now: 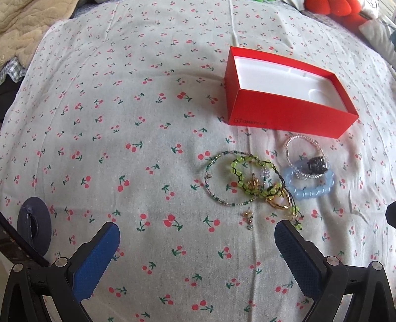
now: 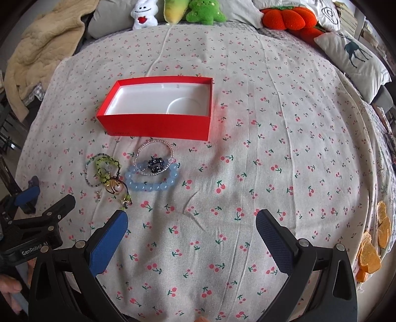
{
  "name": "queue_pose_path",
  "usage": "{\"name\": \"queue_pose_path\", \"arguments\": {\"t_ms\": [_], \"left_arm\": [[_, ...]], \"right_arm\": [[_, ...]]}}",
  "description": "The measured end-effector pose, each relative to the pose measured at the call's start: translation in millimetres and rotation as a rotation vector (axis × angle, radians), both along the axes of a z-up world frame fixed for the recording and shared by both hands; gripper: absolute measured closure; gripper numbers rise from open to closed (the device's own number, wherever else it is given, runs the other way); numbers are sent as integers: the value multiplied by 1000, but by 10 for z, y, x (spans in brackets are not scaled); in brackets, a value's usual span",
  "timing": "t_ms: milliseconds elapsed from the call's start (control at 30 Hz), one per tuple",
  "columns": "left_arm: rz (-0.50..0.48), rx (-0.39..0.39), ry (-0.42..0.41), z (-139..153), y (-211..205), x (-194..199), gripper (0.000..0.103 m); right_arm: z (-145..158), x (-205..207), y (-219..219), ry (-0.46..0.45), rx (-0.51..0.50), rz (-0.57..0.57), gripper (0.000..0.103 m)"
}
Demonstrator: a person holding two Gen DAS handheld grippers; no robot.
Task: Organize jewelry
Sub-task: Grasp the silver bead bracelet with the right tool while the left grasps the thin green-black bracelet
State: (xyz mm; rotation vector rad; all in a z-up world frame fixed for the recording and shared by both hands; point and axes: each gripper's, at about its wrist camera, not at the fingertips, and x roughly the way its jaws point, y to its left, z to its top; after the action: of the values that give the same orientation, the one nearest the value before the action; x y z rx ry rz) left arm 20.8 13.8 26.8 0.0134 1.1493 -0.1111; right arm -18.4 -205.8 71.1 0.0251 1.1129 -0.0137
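Observation:
An open red box (image 1: 284, 116) (image 2: 158, 126) with a white liner lies on the cherry-print sheet. In front of it sits a heap of jewelry: a pale blue bead bracelet (image 1: 309, 189) (image 2: 151, 184), a clear bead bracelet (image 1: 290, 146) (image 2: 154, 143), a dark ring (image 1: 315, 164) (image 2: 156, 164), green bead strands (image 1: 237, 171) (image 2: 106, 161), gold pieces (image 1: 277, 201) (image 2: 112, 187) and a small earring (image 1: 249, 218). My left gripper (image 1: 196, 229) is open, just short of the heap. My right gripper (image 2: 191, 219) is open, right of the heap, with nothing between its fingers.
Plush toys (image 2: 205, 11), an orange plush (image 2: 287, 17) and a deer-print pillow (image 2: 354, 57) line the bed's far side. A beige quilt (image 2: 42, 47) lies at the back left. Orange peel pieces (image 2: 371, 252) sit at the right edge. A hand (image 2: 10, 289) shows at the lower left.

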Motion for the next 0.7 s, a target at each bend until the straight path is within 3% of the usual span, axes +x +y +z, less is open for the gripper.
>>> {"name": "queue_pose_path", "arguments": {"t_ms": [133, 233, 400, 567, 700], "left_arm": [[-7, -26, 32, 50, 93, 215, 0], [-32, -34, 39, 63, 135, 354, 0], [-88, -99, 125, -78, 119, 533, 0], [-68, -157, 146, -218, -27, 596, 1], [-36, -157, 167, -348, -144, 657, 6]], "right_arm": [[63, 196, -10, 48, -7, 18, 0], [25, 357, -58, 95, 60, 19, 0], [-175, 605, -72, 125, 146, 4, 0], [-381, 841, -34, 169, 194, -15, 2], [-439, 987, 8, 179, 234, -22, 8]]}}
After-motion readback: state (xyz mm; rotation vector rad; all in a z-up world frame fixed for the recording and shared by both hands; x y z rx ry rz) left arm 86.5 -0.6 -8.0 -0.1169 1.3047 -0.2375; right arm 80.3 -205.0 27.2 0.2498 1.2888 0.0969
